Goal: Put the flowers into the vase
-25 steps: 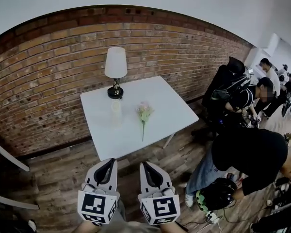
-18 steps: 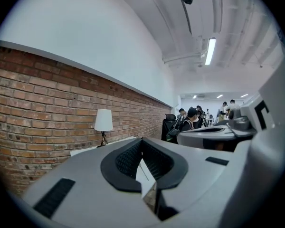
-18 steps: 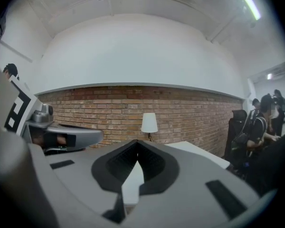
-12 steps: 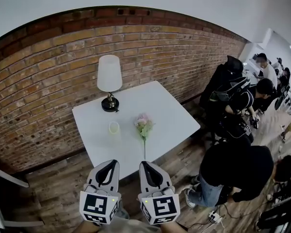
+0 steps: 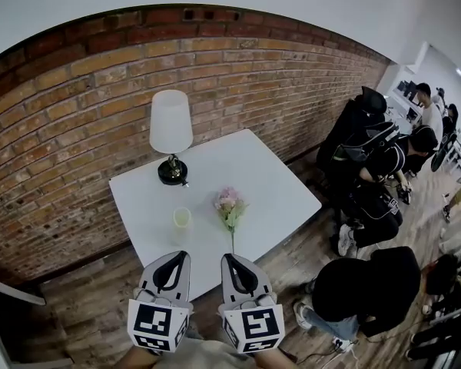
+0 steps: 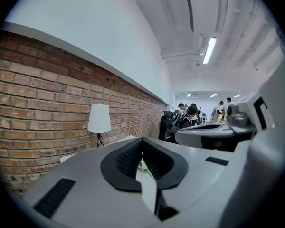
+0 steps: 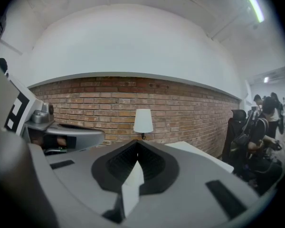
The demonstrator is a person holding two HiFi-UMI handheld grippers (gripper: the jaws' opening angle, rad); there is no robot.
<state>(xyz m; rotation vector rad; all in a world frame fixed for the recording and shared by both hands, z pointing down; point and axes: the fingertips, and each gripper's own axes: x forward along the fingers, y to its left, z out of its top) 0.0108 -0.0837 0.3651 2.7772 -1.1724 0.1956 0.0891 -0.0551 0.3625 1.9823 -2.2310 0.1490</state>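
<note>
On the white table (image 5: 269, 183) lies a pink flower (image 5: 229, 204), its green stem pointing at the near edge. To its left, apart from it, a small clear glass vase (image 5: 182, 223) stands upright. My left gripper (image 5: 178, 254) and right gripper (image 5: 229, 257) hover side by side at the table's near edge, both shut and empty. The left tip is just short of the vase and the right tip is by the stem's end. In the left gripper view the left gripper (image 6: 141, 141) shows a sliver of green through its jaws. The right gripper (image 7: 137, 142) points at the brick wall.
A white-shaded lamp (image 5: 171, 133) on a black base stands at the table's far left corner, against the brick wall (image 5: 77, 121). Several people (image 5: 369, 290) crouch or sit on the wooden floor to the right, beside black office chairs (image 5: 361, 129).
Both grippers have moved forward to the table's near edge, so the table, vase and flower lie closer below. The crouching person at the right has shifted lower in the view.
</note>
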